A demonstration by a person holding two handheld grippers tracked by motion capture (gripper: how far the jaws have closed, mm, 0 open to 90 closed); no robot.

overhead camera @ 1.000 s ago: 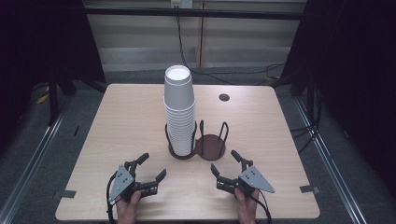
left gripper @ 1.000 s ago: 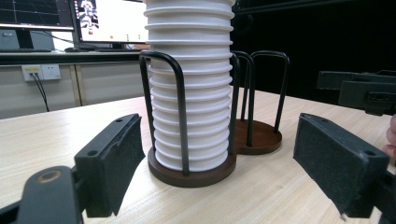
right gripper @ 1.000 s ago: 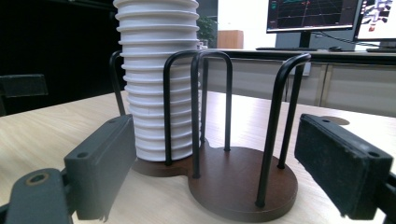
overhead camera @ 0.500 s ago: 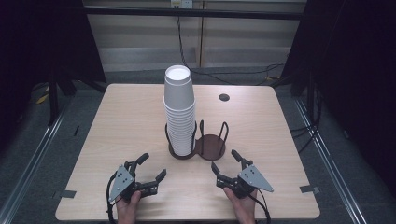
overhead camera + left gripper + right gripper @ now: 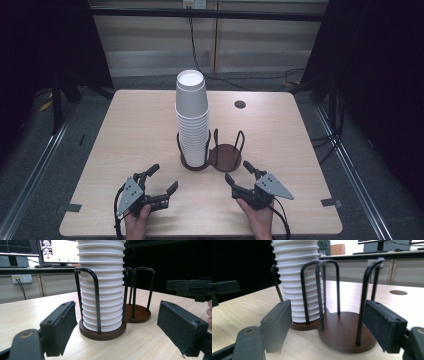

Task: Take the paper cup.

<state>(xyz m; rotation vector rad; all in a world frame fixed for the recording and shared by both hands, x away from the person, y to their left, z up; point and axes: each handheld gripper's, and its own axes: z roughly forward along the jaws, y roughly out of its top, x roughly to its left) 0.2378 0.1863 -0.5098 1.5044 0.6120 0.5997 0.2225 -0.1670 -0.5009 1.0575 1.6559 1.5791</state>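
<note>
Near table's front edge: left gripper, right gripper jaws wide apart, empty, facing cup stack.

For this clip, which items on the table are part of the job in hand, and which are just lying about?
Part of the job:
- stack of white cups, standing in the holder's left bay
- two-bay wire cup holder, right bay empty
- left hand-held gripper, open
- right hand-held gripper, open

Just there:
- round cable hole in the table
- monitors behind
</note>
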